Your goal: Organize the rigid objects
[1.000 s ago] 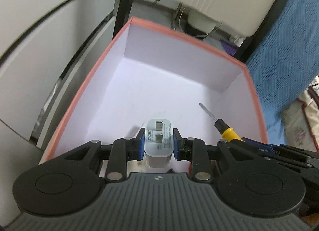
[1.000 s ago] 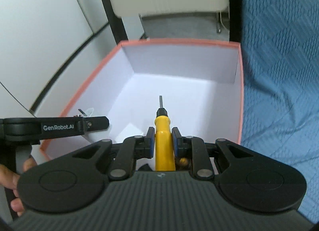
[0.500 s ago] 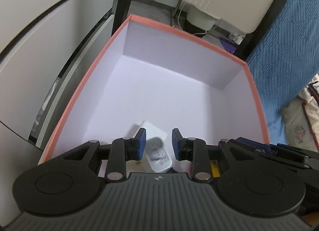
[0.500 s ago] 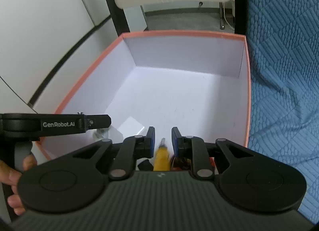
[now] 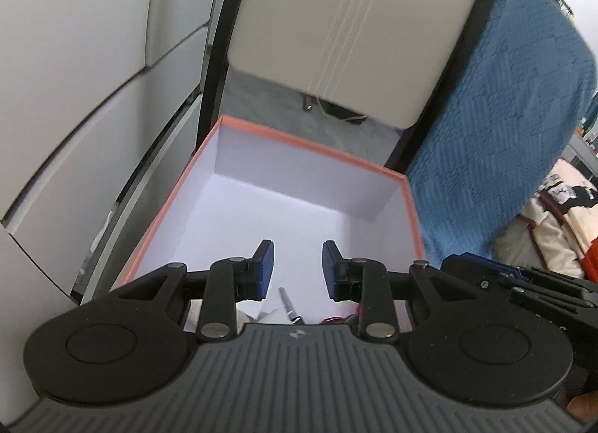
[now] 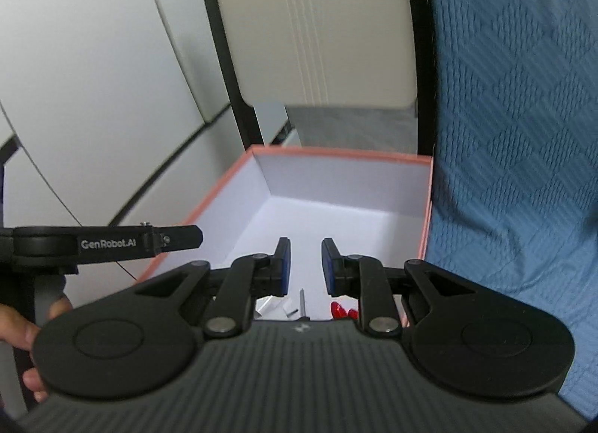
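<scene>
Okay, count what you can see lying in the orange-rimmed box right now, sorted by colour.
Inside the orange-rimmed white cardboard box, near edge:
Silver: 1, thin metal screwdriver shaft
White: 1, pale white object, mostly hidden
Red: 1, glossy red piece, partly hidden
Total: 3 visible

Both grippers released (charger, screwdriver (image 6: 302,300) dropped)

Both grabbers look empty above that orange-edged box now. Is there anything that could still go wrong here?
Possibly two things. The right tool and the left tool hang open close together over the box, so they might bump as they pull away. Also, the screwdriver's metal shaft lies right under the right tool, among other small pieces; the next item dropped could land on it and shift things.
</scene>
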`<action>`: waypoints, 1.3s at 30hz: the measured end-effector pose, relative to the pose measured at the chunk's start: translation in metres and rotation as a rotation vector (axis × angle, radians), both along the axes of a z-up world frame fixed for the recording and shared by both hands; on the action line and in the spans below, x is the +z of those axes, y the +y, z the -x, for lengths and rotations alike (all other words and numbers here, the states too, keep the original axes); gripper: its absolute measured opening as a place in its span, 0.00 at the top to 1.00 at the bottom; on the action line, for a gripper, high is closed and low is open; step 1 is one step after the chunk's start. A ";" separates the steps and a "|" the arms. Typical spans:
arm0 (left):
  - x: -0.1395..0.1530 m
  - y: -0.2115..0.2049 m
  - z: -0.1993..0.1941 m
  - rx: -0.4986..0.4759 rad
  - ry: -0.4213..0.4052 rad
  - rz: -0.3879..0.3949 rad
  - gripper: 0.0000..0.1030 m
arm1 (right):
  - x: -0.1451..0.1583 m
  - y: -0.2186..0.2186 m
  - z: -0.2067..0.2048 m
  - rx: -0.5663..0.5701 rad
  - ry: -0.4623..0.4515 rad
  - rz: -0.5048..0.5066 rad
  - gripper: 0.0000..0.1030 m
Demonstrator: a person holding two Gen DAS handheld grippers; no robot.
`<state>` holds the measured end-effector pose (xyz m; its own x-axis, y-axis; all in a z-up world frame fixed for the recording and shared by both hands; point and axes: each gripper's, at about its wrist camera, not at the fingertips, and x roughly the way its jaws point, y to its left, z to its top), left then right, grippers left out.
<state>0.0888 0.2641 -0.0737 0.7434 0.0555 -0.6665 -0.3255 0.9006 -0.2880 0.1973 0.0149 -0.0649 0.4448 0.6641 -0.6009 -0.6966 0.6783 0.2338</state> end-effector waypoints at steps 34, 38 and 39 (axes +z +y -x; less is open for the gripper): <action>0.030 -0.108 0.125 0.063 -0.038 -0.081 0.68 | 0.024 -0.099 0.081 0.061 -0.070 -0.027 0.79; 0.026 -0.116 0.131 0.066 -0.020 -0.098 0.61 | 0.020 -0.106 0.085 0.064 -0.078 -0.015 0.78; 0.025 -0.116 0.132 0.070 -0.021 -0.093 0.60 | 0.019 -0.108 0.086 0.063 -0.076 -0.012 0.78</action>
